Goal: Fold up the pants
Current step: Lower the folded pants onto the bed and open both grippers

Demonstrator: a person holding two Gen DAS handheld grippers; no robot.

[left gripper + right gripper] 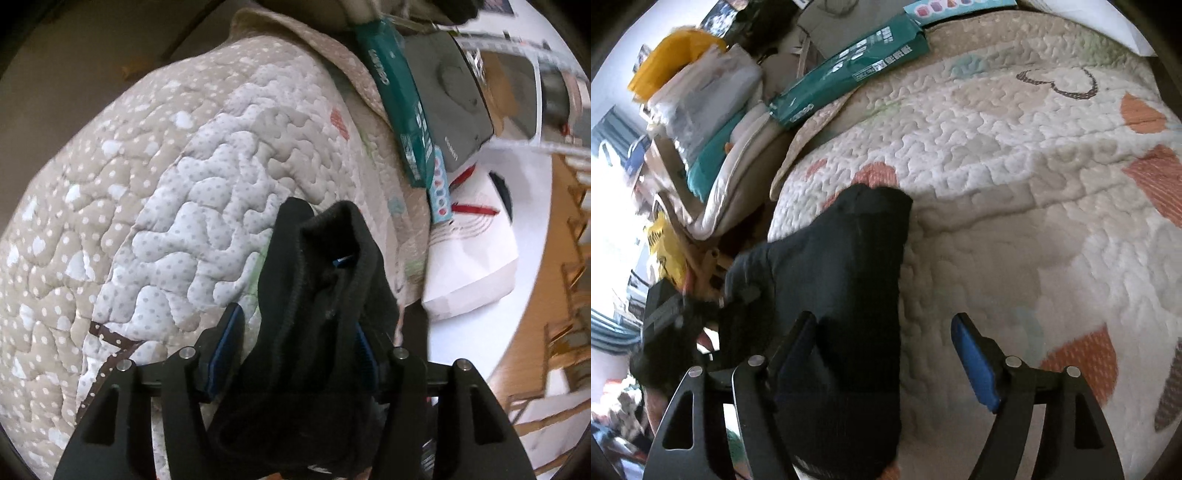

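Observation:
The black pants stand bunched up between the fingers of my left gripper and drape over its right finger. The left blue pad shows bare beside the cloth, so the jaws stand open around it. In the right wrist view the pants lie as a long dark strip on the quilt. My right gripper stands wide open over them. The cloth rests against its left finger, and the right blue pad is well clear of it.
The quilted, dotted cover spreads over the whole work surface. At its far edge lie a teal box and a grey device, with a white box beside them. Folded linens are stacked at the left; wooden furniture stands beyond.

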